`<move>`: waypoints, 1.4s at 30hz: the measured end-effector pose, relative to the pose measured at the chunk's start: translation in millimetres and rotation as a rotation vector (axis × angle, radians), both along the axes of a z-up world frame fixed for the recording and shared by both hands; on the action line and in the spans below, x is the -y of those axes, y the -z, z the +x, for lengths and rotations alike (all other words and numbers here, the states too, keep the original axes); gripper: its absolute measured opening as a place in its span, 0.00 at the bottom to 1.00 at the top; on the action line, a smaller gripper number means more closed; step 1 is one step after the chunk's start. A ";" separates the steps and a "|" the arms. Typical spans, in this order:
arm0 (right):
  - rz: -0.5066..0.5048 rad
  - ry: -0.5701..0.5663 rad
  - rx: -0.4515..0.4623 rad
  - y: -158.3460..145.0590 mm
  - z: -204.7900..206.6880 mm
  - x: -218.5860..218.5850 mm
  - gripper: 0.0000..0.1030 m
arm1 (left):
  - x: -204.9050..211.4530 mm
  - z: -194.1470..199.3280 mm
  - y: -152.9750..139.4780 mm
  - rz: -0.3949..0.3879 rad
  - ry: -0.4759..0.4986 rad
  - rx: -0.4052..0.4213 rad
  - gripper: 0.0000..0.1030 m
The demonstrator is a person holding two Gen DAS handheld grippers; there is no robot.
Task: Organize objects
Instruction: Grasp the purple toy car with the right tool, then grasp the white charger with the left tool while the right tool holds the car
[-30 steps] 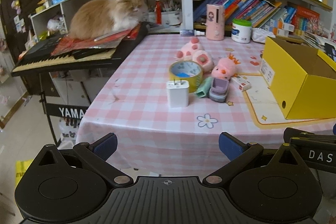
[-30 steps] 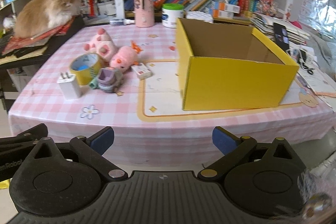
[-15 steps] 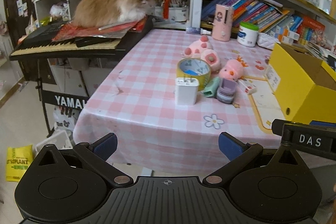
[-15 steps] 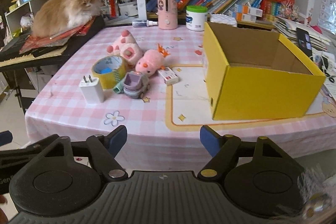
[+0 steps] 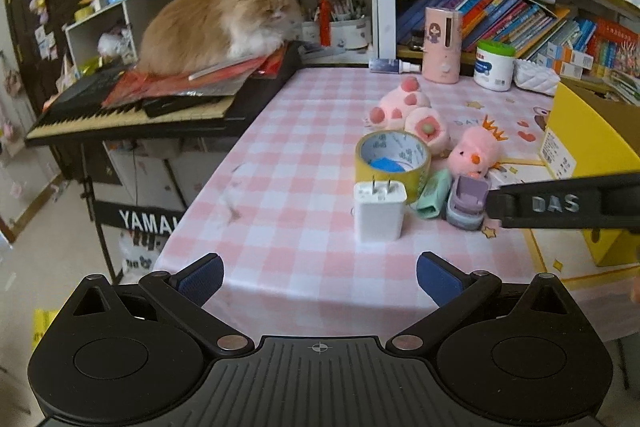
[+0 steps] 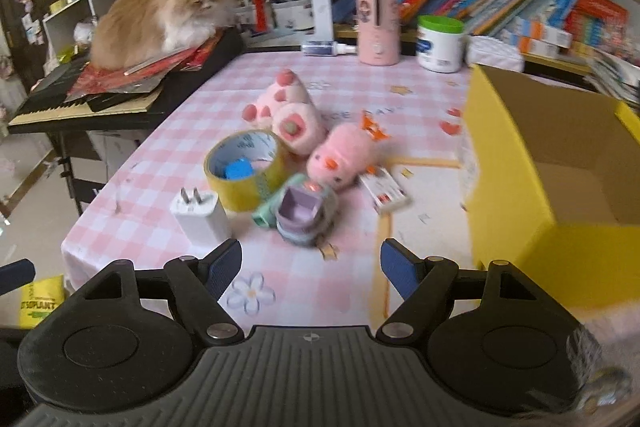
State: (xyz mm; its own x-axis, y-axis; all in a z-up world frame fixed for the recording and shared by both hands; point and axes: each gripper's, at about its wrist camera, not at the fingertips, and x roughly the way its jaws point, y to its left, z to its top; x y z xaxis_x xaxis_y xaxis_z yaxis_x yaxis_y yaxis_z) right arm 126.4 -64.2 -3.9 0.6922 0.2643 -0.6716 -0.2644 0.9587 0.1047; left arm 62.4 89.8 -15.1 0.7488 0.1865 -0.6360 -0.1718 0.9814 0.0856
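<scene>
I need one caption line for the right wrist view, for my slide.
Open right gripper nears a purple toy car beside tape roll, charger and yellow box.

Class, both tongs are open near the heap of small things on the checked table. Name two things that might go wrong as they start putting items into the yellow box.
1. The purple toy car lies against the mint-green case and the yellow tape roll; the right tongs may knock its neighbours.
2. The white plug charger stands upright near the table's front edge; a nudge from the left tongs might tip it off.
</scene>
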 end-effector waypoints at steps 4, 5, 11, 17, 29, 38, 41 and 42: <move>0.010 -0.027 -0.061 9.9 34.1 -6.4 0.74 | 0.6 18.6 6.9 0.042 -0.032 -0.022 1.00; 0.013 -0.029 -0.077 13.0 41.0 -7.1 0.73 | 0.3 23.2 8.7 0.040 -0.034 -0.035 1.00; -0.005 -0.061 -0.151 31.7 81.3 -15.6 0.68 | -4.9 42.8 16.8 -0.041 -0.007 -0.082 1.00; -0.111 -0.146 -0.189 55.8 106.6 -26.7 0.66 | -1.2 60.8 24.2 -0.074 0.010 -0.112 1.00; -0.032 -0.187 -0.070 16.4 111.7 0.8 0.57 | 8.0 110.2 41.9 -0.094 -0.011 -0.202 0.76; -0.027 -0.155 -0.029 4.7 100.3 19.9 0.57 | 10.6 119.4 48.7 -0.111 0.006 -0.211 0.40; -0.030 -0.149 -0.043 6.4 94.0 22.7 0.57 | 5.9 114.1 44.7 -0.158 0.002 -0.204 0.40; -0.030 -0.145 -0.048 6.7 91.1 23.7 0.57 | 5.2 111.1 42.1 -0.168 0.004 -0.196 0.40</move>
State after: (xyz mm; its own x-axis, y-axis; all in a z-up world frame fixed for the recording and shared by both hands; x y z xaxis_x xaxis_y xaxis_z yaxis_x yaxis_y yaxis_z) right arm 217.5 -88.0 -10.5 0.6156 0.3380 -0.7119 -0.3955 0.9139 0.0919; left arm 173.5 84.6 -57.2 0.6087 0.0633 -0.7908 -0.1638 0.9854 -0.0473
